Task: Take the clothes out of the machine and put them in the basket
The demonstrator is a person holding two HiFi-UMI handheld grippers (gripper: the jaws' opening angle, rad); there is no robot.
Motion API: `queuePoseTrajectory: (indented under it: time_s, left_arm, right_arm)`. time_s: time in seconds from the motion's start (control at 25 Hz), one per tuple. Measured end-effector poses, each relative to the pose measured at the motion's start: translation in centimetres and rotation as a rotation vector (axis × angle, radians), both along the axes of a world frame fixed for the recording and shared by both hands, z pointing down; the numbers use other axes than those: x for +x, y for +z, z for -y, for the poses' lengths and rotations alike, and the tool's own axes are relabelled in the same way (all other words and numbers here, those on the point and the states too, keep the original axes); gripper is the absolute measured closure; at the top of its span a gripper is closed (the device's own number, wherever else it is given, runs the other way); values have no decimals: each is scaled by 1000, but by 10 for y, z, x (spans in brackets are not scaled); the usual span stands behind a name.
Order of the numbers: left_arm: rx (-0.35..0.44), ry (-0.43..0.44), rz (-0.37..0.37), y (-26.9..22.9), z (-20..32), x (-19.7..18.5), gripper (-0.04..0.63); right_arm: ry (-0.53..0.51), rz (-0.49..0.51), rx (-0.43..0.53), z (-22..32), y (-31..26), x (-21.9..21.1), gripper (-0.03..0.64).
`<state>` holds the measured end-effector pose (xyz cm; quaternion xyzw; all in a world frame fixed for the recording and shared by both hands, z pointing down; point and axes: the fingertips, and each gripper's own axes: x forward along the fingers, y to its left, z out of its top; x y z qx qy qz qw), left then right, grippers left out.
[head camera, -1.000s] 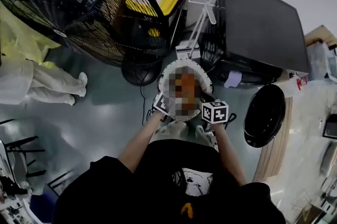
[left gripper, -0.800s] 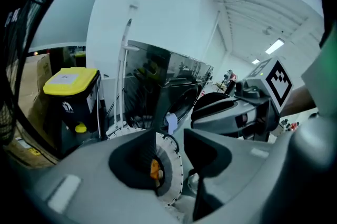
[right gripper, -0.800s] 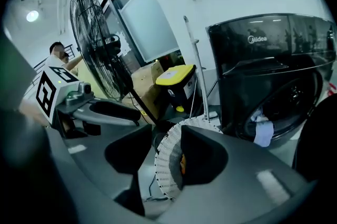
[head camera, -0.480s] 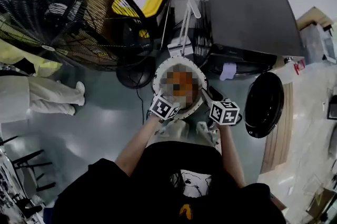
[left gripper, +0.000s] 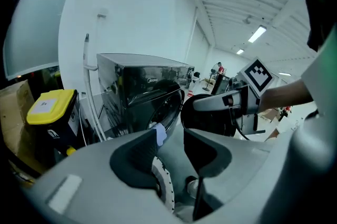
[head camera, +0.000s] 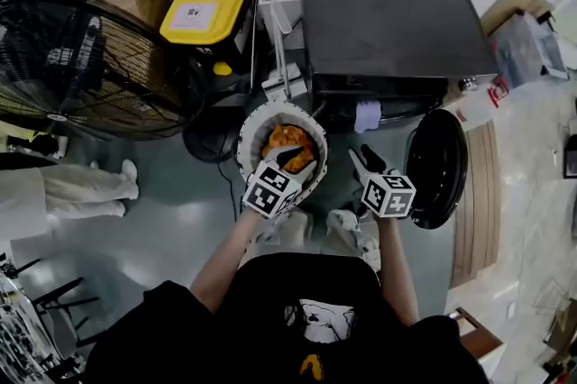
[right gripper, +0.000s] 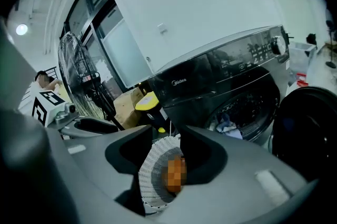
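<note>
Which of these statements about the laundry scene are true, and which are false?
1. The washing machine has its door open. True.
2. Nothing has been put in the laundry container yet. False: the basket holds an orange garment.
3. Both tools clutch clothes. False: the left gripper and right gripper are open and empty.
4. A pale cloth shows at the machine's opening. True.
5. The bin beside the machine has a yellow lid. True.

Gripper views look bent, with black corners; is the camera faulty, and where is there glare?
Not faulty. Left gripper view: the wide-angle lens bows straight edges, and the corners go black. Right gripper view: same bowing; the washing machine has a glossy front that shows reflections. Head view: the floor shows a pale sheen.
</note>
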<state>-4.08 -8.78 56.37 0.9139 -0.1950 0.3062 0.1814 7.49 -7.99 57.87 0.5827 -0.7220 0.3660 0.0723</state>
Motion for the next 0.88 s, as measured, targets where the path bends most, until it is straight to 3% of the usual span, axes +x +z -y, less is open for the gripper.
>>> queuePoseTrajectory:
  time_s: [0.56, 0.88]
  left_arm:
    - [16, -77, 53, -6, -26, 120, 436]
    - [41, -49, 107, 1, -31, 144, 436]
  right_arm:
    - [-80, 15, 5, -4, 18, 111, 430]
    - [-28, 61, 19, 12, 44, 135, 431]
